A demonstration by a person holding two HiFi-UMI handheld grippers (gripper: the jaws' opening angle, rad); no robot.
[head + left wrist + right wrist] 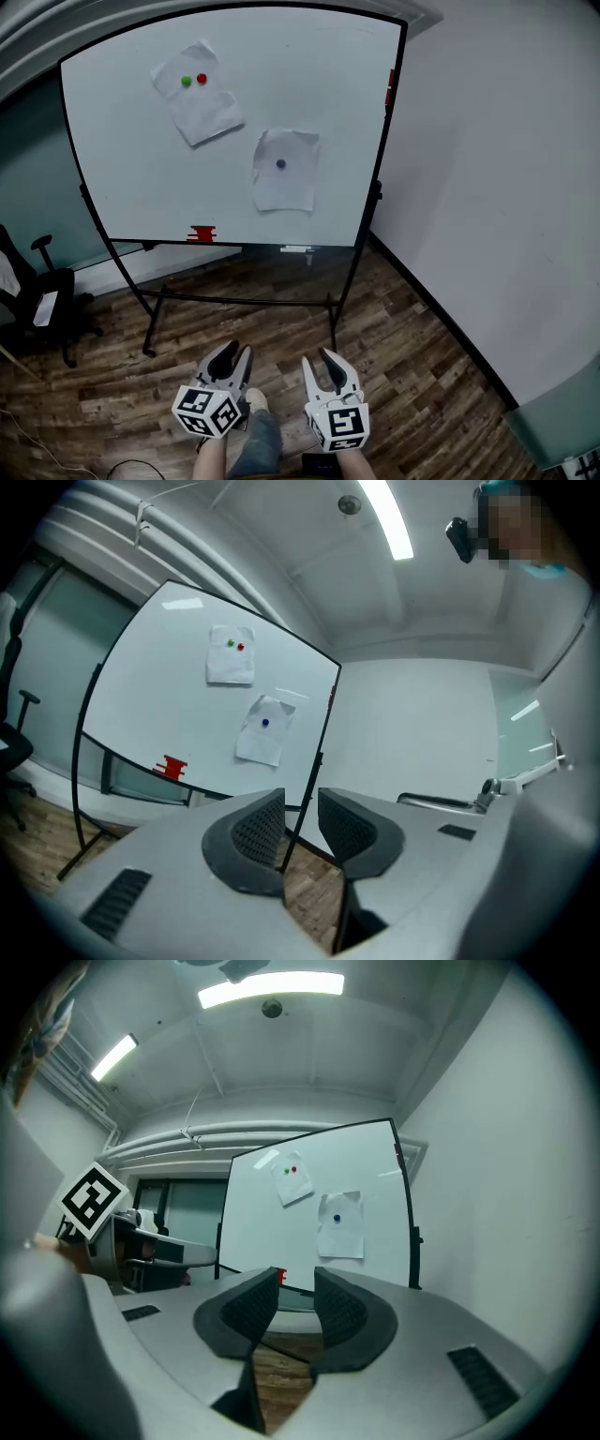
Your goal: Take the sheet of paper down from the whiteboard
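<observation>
While left claw point(234, 355) and right claw point(318, 360) gape empty, open floor point(274, 324) separates them from whiteboard point(122, 141).

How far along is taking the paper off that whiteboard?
Nothing is done yet: the upper sheet and the lower sheet both hang on the whiteboard, pinned by magnets. The left gripper and right gripper are open, empty, well short of it. Approaching and pulling a sheet down remains.
</observation>
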